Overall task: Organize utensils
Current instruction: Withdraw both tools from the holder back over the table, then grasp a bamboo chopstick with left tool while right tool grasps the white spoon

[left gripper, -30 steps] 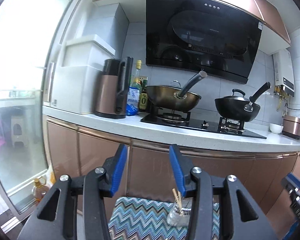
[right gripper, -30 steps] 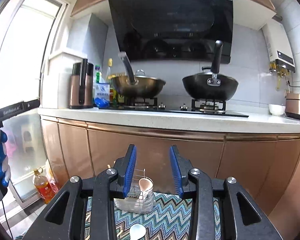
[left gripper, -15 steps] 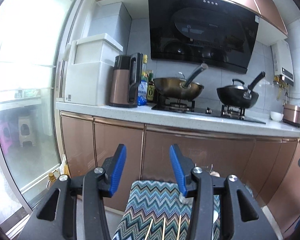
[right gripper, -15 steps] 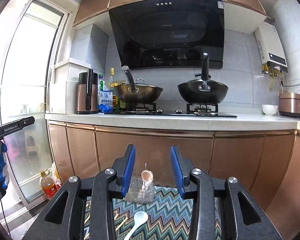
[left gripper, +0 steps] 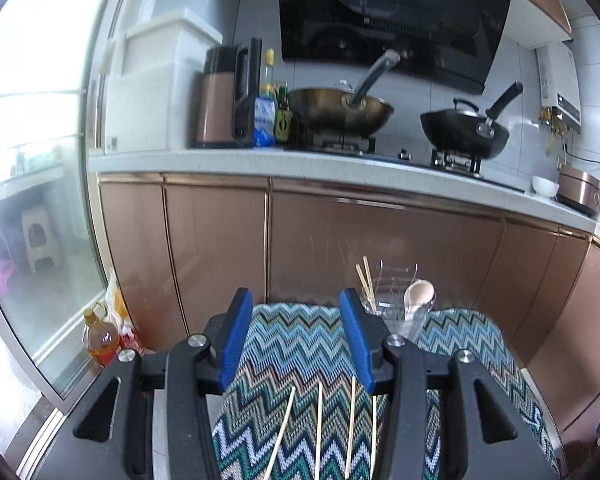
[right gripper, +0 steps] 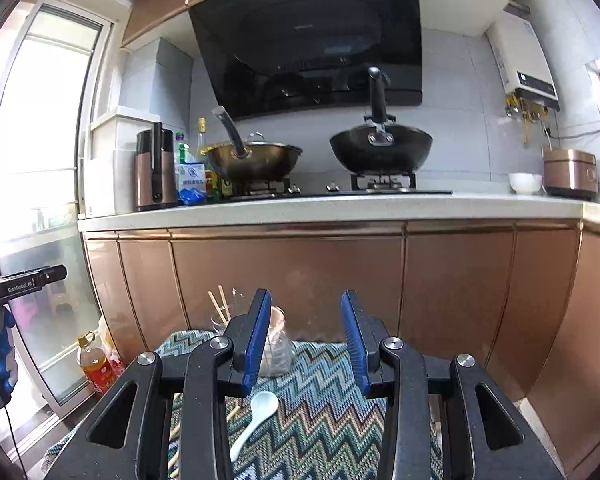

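A small table with a zigzag-patterned cloth (left gripper: 300, 344) stands before the kitchen cabinets. A clear utensil holder (left gripper: 396, 304) at its far edge holds two wooden chopsticks (left gripper: 365, 280) and a pale spoon (left gripper: 418, 294). Several loose chopsticks (left gripper: 318, 428) lie on the cloth below my left gripper (left gripper: 296, 338), which is open and empty. My right gripper (right gripper: 306, 340) is open and empty above the cloth (right gripper: 324, 400). A white spoon (right gripper: 256, 416) lies just below its left finger. The holder (right gripper: 276, 344) is partly hidden behind that finger.
Copper cabinet doors (left gripper: 340, 248) rise right behind the table under a white counter (right gripper: 340, 206) with two woks, a kettle and bottles. An oil bottle (left gripper: 98, 338) stands on the floor at the left by a glass door (left gripper: 28, 200).
Both views have tilted downward and drawn back, so more of the cloth shows. The loose chopsticks have come into the left view and the white spoon shows fully in the right view.
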The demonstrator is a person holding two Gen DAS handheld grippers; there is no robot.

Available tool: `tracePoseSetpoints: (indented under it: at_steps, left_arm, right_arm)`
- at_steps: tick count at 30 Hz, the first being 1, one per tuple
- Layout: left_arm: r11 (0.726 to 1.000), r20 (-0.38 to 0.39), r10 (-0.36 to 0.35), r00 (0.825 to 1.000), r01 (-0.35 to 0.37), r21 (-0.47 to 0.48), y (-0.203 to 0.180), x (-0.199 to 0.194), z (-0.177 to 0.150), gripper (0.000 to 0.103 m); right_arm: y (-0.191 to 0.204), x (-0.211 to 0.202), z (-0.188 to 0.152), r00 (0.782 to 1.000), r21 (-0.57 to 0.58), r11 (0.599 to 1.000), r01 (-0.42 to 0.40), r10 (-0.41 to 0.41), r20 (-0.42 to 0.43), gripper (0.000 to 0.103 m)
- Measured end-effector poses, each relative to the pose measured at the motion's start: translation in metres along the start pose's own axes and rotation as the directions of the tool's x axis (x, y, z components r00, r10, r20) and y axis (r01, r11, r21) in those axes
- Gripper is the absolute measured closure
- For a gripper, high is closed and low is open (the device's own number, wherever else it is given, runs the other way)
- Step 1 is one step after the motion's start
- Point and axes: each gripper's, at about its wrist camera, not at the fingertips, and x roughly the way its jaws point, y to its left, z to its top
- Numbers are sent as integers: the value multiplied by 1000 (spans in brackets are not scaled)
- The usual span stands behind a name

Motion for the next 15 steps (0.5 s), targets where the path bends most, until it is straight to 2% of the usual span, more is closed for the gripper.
tracePoseSetpoints:
  at_steps: [7,15]
  left_arm:
    - [999,-94,-37,995,37,3,-9,27,-16,60]
    - [994,-221,-99,970,107,25,-31,63,-39,60]
  right_arm:
    - [-16,18,-25,996,41,999,-20,23,-88,67]
    - [-17,47,-57,980,61,997,-47,57,-191,67]
